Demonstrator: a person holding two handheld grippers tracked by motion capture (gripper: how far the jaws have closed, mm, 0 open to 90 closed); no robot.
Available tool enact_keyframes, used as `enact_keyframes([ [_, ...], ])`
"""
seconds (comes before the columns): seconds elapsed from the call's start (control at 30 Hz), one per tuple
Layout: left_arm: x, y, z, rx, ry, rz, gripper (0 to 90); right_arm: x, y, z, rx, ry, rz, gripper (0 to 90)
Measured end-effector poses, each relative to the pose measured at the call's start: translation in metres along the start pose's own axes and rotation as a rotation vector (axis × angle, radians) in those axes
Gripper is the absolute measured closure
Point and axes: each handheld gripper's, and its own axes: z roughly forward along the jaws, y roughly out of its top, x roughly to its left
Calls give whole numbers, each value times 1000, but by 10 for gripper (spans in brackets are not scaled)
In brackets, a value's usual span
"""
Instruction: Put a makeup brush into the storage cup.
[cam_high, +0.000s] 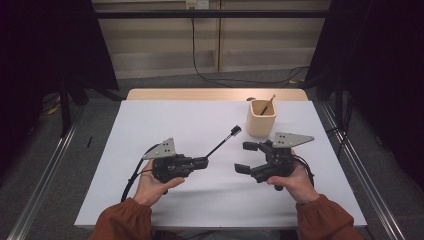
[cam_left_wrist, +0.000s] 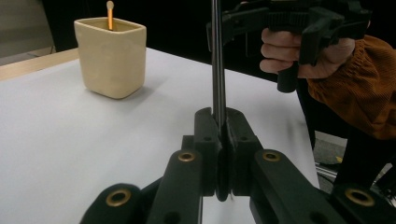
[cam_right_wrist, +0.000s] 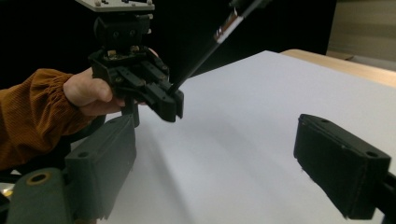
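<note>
A: What are the jaws doing right now?

B: The left gripper (cam_high: 202, 161) is clamping its jaws tight on the lower end of a thin black brush (cam_high: 223, 141); in the left gripper view the shaft (cam_left_wrist: 217, 60) is rising straight up out of the closed jaws. The right gripper (cam_high: 246, 156) is holding its jaws wide apart with nothing between them, and it is hovering just right of the brush.

A: And where is the brush relative to the cup?

B: It is slanting up from the left gripper towards the beige cup (cam_high: 261, 118), its capped tip (cam_high: 235, 131) ending just left of the cup and apart from it. A wooden-handled stick (cam_high: 268, 104) is already standing inside the cup.

A: How is the brush likely to handle?

B: I am judging it light, stiff and slim, with a smooth shaft that could swivel or slip in a loose pinch. The right gripper would do best taking it mid-shaft, below the silver band (cam_right_wrist: 227, 26), not at the head.

A: Any room to move?

B: Plenty. The white surface (cam_high: 165, 115) is lying bare left of the cup and in front of it. The cup is sitting near the far right corner, so the surface's right edge and back edge are close behind it. The cup looks light enough to tip if the brush catches its rim.
</note>
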Motion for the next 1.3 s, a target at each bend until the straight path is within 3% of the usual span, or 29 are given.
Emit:
enact_keyframes([
  [0.23, -4, -1, 4, -1, -19, 9, 852, 0, 5, 6, -10, 47, 13, 274],
  [0.53, -7, -3, 8, 11, -39, 25, 852, -1, 10, 12, -10, 39, -6, 357],
  [0.87, -8, -6, 11, 19, -43, 32, 852, -2, 12, 13, -30, 75, -13, 576],
  [1.3, -9, -10, 15, 39, -54, 44, 850, -8, 10, 15, -53, 138, 46, 787],
])
